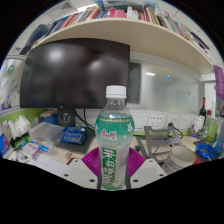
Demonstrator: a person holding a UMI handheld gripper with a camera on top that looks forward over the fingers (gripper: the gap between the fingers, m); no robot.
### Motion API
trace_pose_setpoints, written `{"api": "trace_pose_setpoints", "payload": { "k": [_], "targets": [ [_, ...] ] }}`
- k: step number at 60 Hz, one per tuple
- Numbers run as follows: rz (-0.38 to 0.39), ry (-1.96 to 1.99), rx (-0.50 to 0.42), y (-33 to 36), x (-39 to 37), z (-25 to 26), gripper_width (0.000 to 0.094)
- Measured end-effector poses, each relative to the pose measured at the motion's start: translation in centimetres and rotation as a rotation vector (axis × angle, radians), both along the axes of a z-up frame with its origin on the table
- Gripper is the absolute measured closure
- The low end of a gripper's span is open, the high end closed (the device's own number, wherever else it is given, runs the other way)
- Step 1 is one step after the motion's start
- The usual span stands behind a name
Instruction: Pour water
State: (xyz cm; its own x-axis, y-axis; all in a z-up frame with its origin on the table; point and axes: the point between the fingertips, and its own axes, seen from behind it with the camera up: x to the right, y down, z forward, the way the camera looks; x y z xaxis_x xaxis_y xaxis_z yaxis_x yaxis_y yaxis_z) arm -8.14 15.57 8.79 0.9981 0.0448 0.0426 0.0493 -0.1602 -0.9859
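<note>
A clear plastic bottle (114, 140) with a white cap and a green label stands upright between my fingers. My gripper (113, 160) is shut on the bottle; both pink pads (91, 160) press on its labelled body from either side. The bottle is held up in front of the desk scene. Its base is hidden at the lower border. No cup or other vessel for water shows clearly.
A dark monitor (75, 75) stands on the desk (60, 150) beyond the bottle, under a bookshelf (110, 25). A blue box (72, 133) and small clutter lie at the left. A white bowl-like object (182, 157) sits at the right.
</note>
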Motion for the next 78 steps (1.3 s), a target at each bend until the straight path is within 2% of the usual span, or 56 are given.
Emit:
{"api": "trace_pose_setpoints", "payload": {
  "k": [10,18,30,39,57,62,71,75,78],
  "targets": [
    [-0.014,0.216,-0.066,0.4,-0.3,0.9,0.0613],
    [-0.074,0.697,-0.167,0.2,0.5,3.3,0.0612],
    [-0.139,1.307,-0.223,-0.6,2.9,6.8,0.0614],
    [-0.110,1.676,-0.257,-0.8,3.1,8.4,0.0612],
    [-0.127,2.152,-0.282,-0.6,5.8,8.4,0.0613],
    [-0.114,2.139,-0.295,-0.9,6.0,8.5,0.0614],
    [0.002,1.850,-0.327,-1.8,4.4,10.8,0.0614],
    [0.071,1.513,-0.275,-2.4,4.7,12.9,0.0614],
    [0.115,1.244,-0.200,-2.4,6.0,14.8,0.0614]
  ]
}}
